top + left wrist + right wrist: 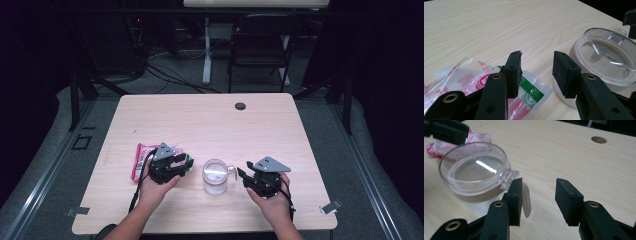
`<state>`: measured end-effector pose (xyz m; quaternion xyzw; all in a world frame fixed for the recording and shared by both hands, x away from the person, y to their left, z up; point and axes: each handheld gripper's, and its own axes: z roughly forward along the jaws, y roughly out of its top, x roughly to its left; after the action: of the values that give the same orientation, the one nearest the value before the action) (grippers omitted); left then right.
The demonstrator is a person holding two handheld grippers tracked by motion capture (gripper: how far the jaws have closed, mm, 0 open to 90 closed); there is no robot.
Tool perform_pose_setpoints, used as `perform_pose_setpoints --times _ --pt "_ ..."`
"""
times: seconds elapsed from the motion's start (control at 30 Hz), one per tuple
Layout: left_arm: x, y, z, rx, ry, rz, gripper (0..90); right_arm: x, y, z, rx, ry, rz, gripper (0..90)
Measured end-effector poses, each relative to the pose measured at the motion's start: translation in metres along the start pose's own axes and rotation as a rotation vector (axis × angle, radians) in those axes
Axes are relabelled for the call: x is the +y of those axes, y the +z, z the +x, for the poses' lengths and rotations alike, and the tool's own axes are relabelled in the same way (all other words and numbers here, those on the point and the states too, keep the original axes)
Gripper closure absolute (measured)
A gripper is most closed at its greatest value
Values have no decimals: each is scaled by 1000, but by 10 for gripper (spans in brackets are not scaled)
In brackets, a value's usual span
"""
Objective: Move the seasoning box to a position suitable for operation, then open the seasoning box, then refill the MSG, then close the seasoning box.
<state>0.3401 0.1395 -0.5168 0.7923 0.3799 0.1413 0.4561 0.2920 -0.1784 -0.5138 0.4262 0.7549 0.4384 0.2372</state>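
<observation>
sitting near the front middle of the table [210, 115], the clear jar [215, 177] stands upright with its transparent lid [474, 167] on top and the lid's small tab [508, 175] pointing toward the right gripper [247, 176], at about 3 o'clock from the jar in the high view. that tab is the relation that matters: in the right gripper view it lies just beyond the tip of the left-hand jaw, at about 10 o'clock from the gap, not between the pads. both right jaws stand wide apart with only bare wood between them, so nothing is held there.

the left gripper [184, 165] sits at about 9 o'clock from the jar, close beside it. its jaws stand partly apart and empty; in the left gripper view the jar rises at about 2 o'clock from the gap, partly behind the right-hand jaw, and no pad presses on it. both hands are near the jar, one to each side, the right one facing the tab more squarely.

outward from there, a red, white and green snack packet [474, 80] lies flat under and behind the left gripper, its long axis running roughly from 7 to 1 o'clock on the table in the high view, near the jar but apart from it. a round cable hole [240, 106] sits far off at 12 o'clock. nothing stands between either gripper and the jar; my judgement is that a short move of the right jaws toward 9 o'clock would bring the tab between them.
</observation>
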Motion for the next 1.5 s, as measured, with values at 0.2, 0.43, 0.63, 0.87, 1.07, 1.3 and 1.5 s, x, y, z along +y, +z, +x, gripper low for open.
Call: perform_pose_setpoints --times 0.2,0.43,0.63,0.87,1.07,1.3,1.5 --pt "-6 -7 1 8 -10 -5 585 6 1 -2 -1 6 -71 547" --pt "-11 -12 0 16 -15 1 579 12 5 1 30 23 -107 586" --pt "-15 -14 -6 23 9 -3 586 17 8 4 56 24 -113 688" --pt "-17 -11 -14 6 14 -4 601 20 10 7 66 17 -103 727" --pt "-17 -9 -16 -22 6 2 624 21 10 7 79 38 -71 741" --pt "-17 -8 -19 -34 19 8 637 21 13 10 75 37 -35 768" --pt "-17 -6 -23 -49 40 27 686 20 15 10 86 45 -20 776"
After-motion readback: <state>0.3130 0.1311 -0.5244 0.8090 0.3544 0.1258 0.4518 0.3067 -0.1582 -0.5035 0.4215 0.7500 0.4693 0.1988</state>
